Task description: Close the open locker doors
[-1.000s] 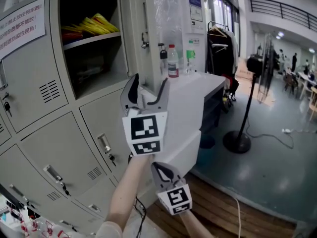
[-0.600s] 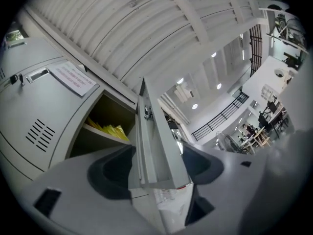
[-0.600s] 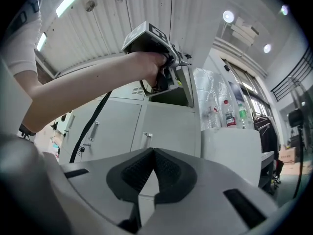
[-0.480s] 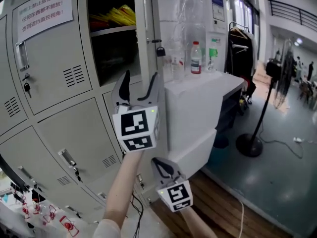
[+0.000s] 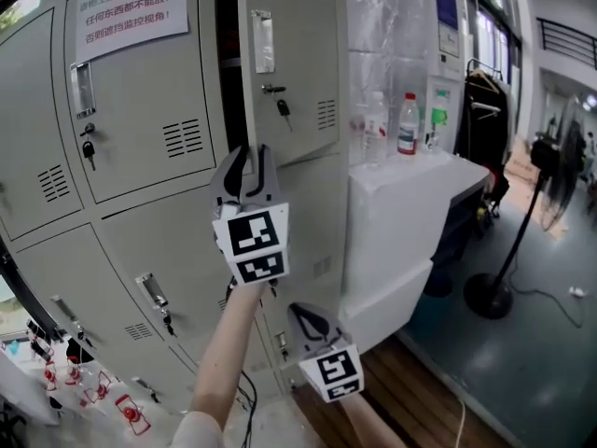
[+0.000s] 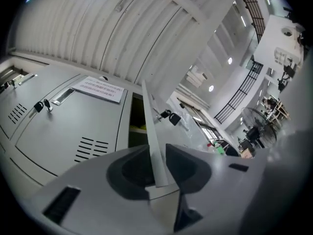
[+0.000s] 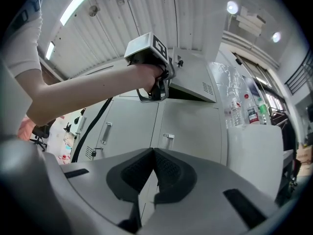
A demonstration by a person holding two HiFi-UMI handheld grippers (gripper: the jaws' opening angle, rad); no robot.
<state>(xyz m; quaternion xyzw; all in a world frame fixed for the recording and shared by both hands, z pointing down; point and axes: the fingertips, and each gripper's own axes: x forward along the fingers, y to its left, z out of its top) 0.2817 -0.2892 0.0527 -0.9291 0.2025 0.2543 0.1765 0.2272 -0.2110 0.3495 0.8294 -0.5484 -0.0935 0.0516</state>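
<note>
Lockers (image 5: 140,110) of grey metal fill the left of the head view, their doors closed, and a printed notice (image 5: 131,12) is taped to the upper one. Just right of them a narrow dark gap (image 5: 227,63) shows where one compartment is not yet shut. The open locker door (image 5: 298,73) stands right of that gap. It is swung almost home, apparently hinged on its right side, and a key (image 5: 283,110) hangs from its lock. The left gripper (image 5: 252,157) is raised on a bare forearm (image 5: 229,343) to the door's lower free corner. Its own view shows the thin door edge running up between the two pads, which appear to be closed on either face of it. Lower and nearer, the right gripper (image 5: 310,323) hangs idle with its jaws pressed together on nothing. Further right stands a white counter (image 5: 410,203) bearing bottles (image 5: 408,124), and beyond it is a fan stand (image 5: 494,292), both clear of the door's swing. To finish well, the left gripper should probably carry the edge along its arc towards the frame without twisting the thin sheet. It should let go before the inner jaw is trapped in the gap, then press the outer face flat until the door seats. The risk is the door springing back if it is released too soon.
</note>
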